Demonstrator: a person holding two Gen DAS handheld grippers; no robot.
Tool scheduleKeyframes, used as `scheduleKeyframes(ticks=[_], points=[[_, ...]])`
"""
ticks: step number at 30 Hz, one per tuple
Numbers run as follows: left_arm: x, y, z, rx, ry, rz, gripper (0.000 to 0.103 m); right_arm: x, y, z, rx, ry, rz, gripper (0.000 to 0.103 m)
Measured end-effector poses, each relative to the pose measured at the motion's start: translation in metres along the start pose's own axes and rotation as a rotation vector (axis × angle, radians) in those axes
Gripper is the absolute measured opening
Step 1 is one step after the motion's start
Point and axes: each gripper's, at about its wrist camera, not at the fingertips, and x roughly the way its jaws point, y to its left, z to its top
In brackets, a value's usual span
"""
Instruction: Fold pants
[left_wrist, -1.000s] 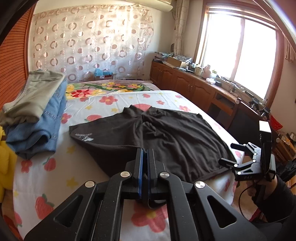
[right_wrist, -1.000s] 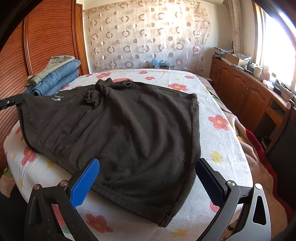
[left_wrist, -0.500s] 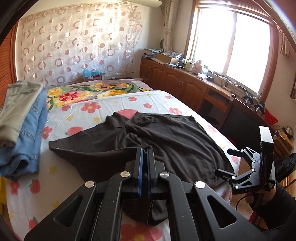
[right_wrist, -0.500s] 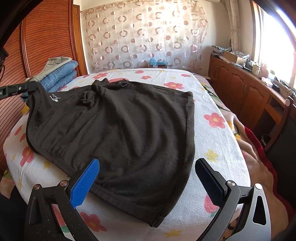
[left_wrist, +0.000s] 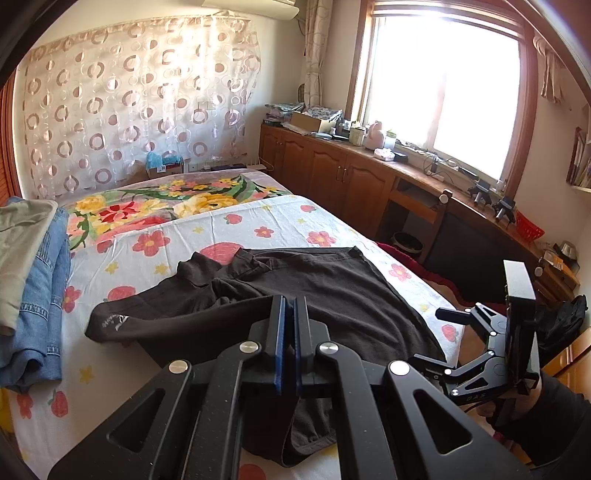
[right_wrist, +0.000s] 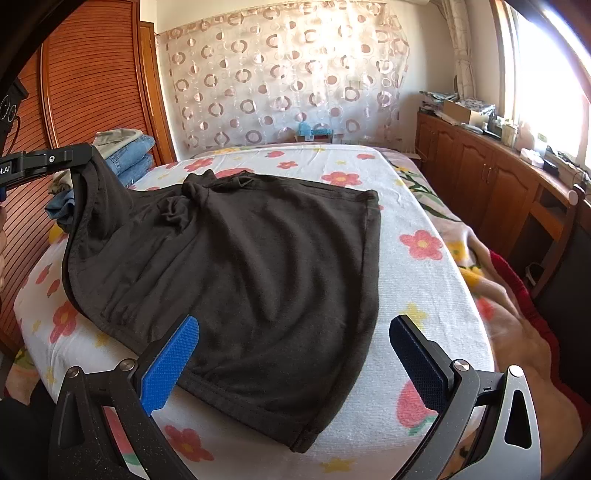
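The dark pants (right_wrist: 243, 266) lay on the bed (right_wrist: 424, 295), their left edge clenched and raised by the left tongs (left_wrist: 289, 317), while the right tongs (right_wrist: 293, 354) hovered released over the near hem.

The right gripper (right_wrist: 293, 354) is hovering with its jaws spread wide over the black pants (right_wrist: 236, 266) lying on the flowered bedsheet (right_wrist: 424, 280). The left gripper (right_wrist: 79, 157) is pinching the pants' waist corner, lifting it off the bed.

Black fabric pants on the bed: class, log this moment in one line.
black fabric pants | left gripper jaws shut on corner, lifted | right gripper jaws open, empty
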Motion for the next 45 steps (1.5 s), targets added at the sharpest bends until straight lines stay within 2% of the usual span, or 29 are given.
scheduleKeyframes(ticks=[4,6,8,9,11,12,16,23,30,38,45], points=[[0.003,0.003,-0.005,-0.016,0.013,0.02,0.006,0.001,0.001,-0.001,-0.001,-0.001,-0.002,0.103],[0.002,0.006,-0.008,-0.023,0.019,0.043,0.022,0.001,0.002,-0.001,-0.002,-0.001,0.0,0.103],[-0.002,0.011,-0.012,-0.037,0.007,0.061,0.047,0.001,0.003,0.0,-0.003,-0.001,0.003,0.103],[-0.004,0.013,-0.013,-0.044,0.001,0.058,0.051,0.001,0.004,0.0,-0.004,-0.001,0.004,0.103],[-0.008,0.019,-0.017,-0.062,-0.003,0.064,0.081,0.002,0.006,0.001,-0.008,-0.001,0.008,0.103],[-0.011,0.022,-0.019,-0.072,-0.012,0.066,0.083,0.002,0.007,0.001,-0.011,-0.002,0.009,0.103],[-0.018,0.034,-0.031,-0.1,-0.015,0.093,0.083,0.003,0.012,0.003,-0.022,-0.005,0.017,0.103],[-0.014,0.058,-0.06,-0.141,0.034,0.158,0.083,0.004,0.02,0.006,-0.038,-0.016,0.033,0.103],[-0.009,0.064,-0.087,-0.149,0.056,0.211,0.083,0.003,0.027,0.012,-0.065,-0.025,0.056,0.101],[-0.007,0.069,-0.099,-0.174,0.087,0.21,0.083,0.008,0.037,0.023,-0.092,-0.034,0.098,0.087],[-0.006,0.068,-0.101,-0.177,0.09,0.211,0.083,0.011,0.052,0.038,-0.116,-0.046,0.147,0.081]])
